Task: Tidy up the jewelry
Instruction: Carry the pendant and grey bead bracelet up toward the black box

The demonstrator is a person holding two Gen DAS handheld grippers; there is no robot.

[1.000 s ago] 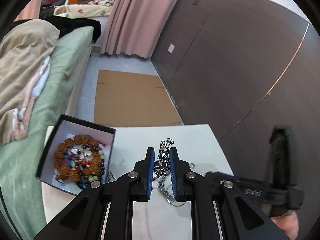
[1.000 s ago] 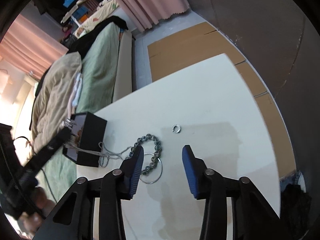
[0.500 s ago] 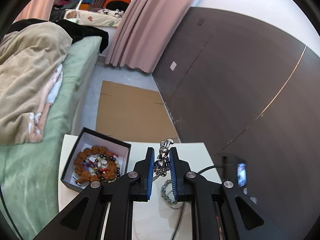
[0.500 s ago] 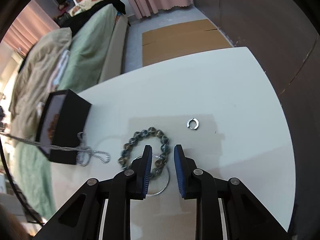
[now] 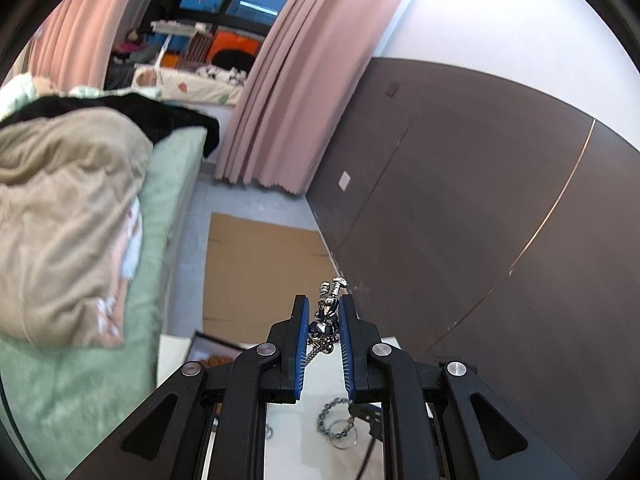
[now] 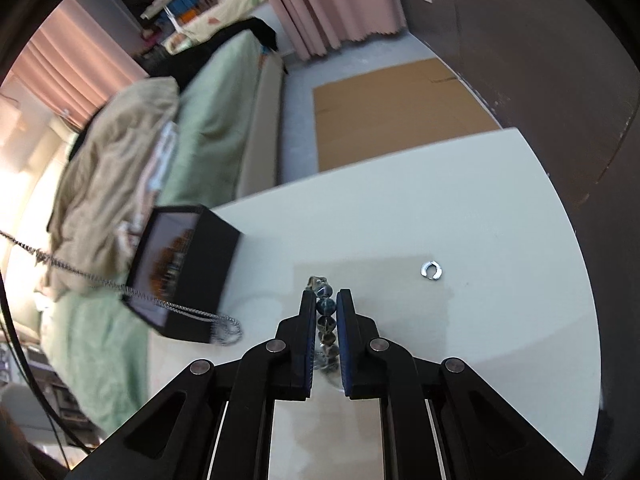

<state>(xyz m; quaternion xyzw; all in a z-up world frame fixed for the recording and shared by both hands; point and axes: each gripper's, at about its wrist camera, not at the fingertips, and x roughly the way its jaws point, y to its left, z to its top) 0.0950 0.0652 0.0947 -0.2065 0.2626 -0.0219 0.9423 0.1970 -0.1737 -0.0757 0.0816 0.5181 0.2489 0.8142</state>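
Jewelry pinched in both grippers above the white bench (image 6: 460,216).

Left gripper (image 5: 323,312) was raised over the bench, its jaws pressed on a silver charm chain (image 5: 326,312); the charm end stuck out past the blue pads and the chain trailed down, running in the right wrist view (image 6: 160,302) from the left edge across the front of the black box (image 6: 204,256) to a small coil lying on the bench just beside it. Right gripper (image 6: 323,308) pointed steeply down, its jaws closed on a dark bead bracelet (image 6: 324,306) whose beads lined up between the pads. Box stood at the bench's left edge next to the green bed (image 6: 216,112), brown beads blurred inside. Small open silver ring (image 6: 431,271) lay alone on the bench, right of the right gripper, well apart from the box.
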